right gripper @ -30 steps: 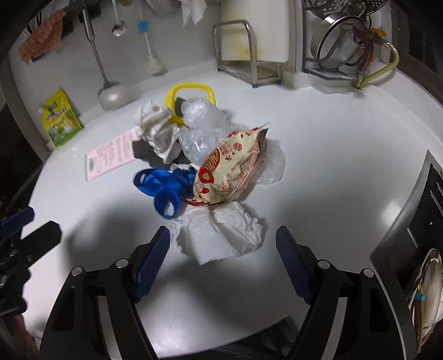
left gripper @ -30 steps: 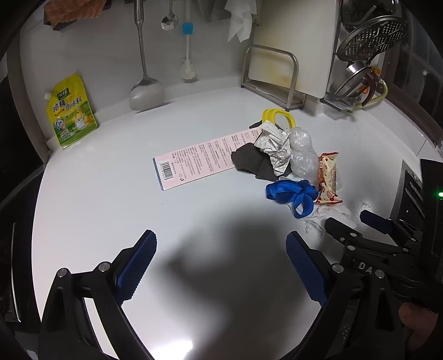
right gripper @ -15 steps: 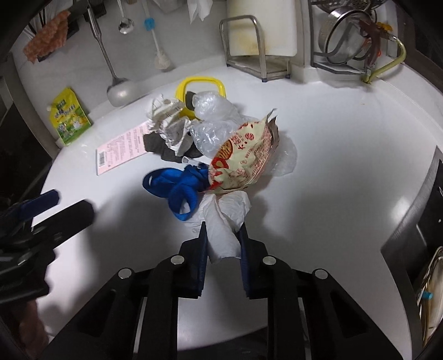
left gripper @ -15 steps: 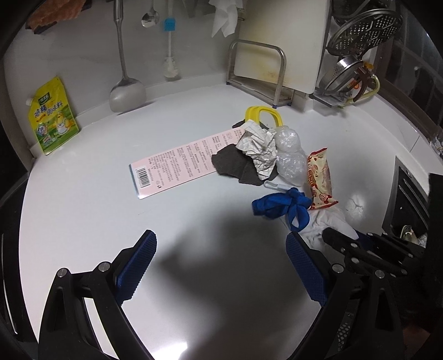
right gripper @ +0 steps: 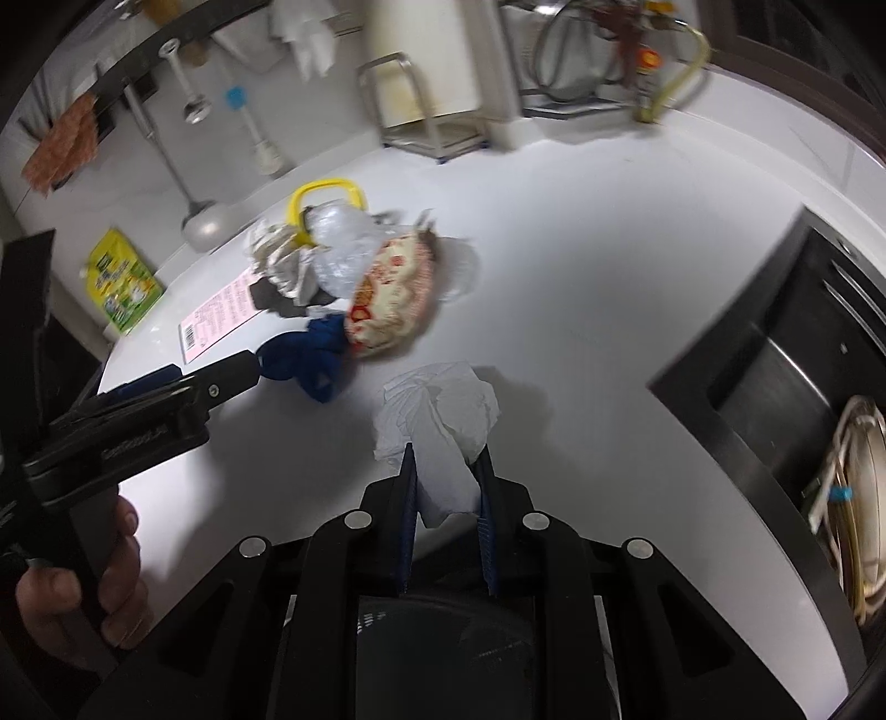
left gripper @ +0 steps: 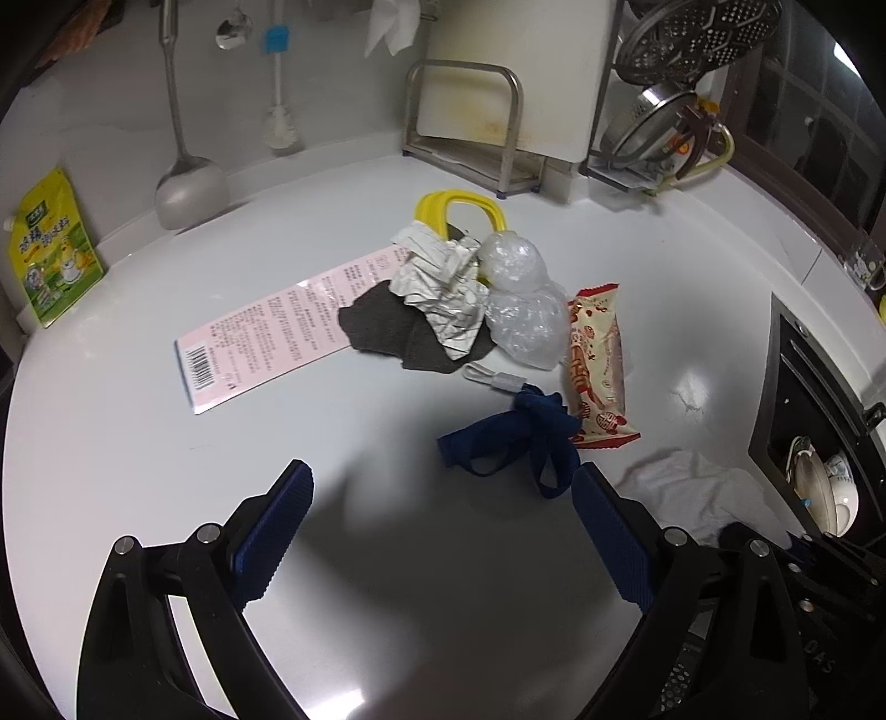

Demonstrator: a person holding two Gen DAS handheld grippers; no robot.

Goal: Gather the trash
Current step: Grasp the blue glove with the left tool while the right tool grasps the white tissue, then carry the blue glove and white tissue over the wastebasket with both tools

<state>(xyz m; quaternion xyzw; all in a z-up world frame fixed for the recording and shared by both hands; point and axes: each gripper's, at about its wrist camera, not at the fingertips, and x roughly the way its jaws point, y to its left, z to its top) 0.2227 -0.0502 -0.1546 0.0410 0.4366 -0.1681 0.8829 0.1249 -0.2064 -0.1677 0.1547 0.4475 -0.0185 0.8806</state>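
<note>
On the white counter lies a heap of trash: a blue strap (left gripper: 515,437), a red-and-cream snack wrapper (left gripper: 598,365), clear plastic (left gripper: 520,299), crumpled foil (left gripper: 443,282), a dark scrap (left gripper: 387,327), a pink card (left gripper: 266,338) and a yellow handle (left gripper: 459,199). My left gripper (left gripper: 440,473) is open just short of the blue strap, holding nothing. My right gripper (right gripper: 448,451) is shut on a crumpled white tissue (right gripper: 437,410), which hangs apart from the heap. That tissue (left gripper: 698,487) also shows at lower right in the left wrist view.
A green pouch (left gripper: 52,249) leans on the back wall at left, with a ladle (left gripper: 188,188) beside it. A cutting board in a metal rack (left gripper: 498,138) and a strainer (left gripper: 698,33) stand at the back. A dark sink (right gripper: 775,387) with dishes opens on the right.
My right gripper shut on the white tissue and drew it away from the heap. The left gripper moved closer to the blue strap, still open.
</note>
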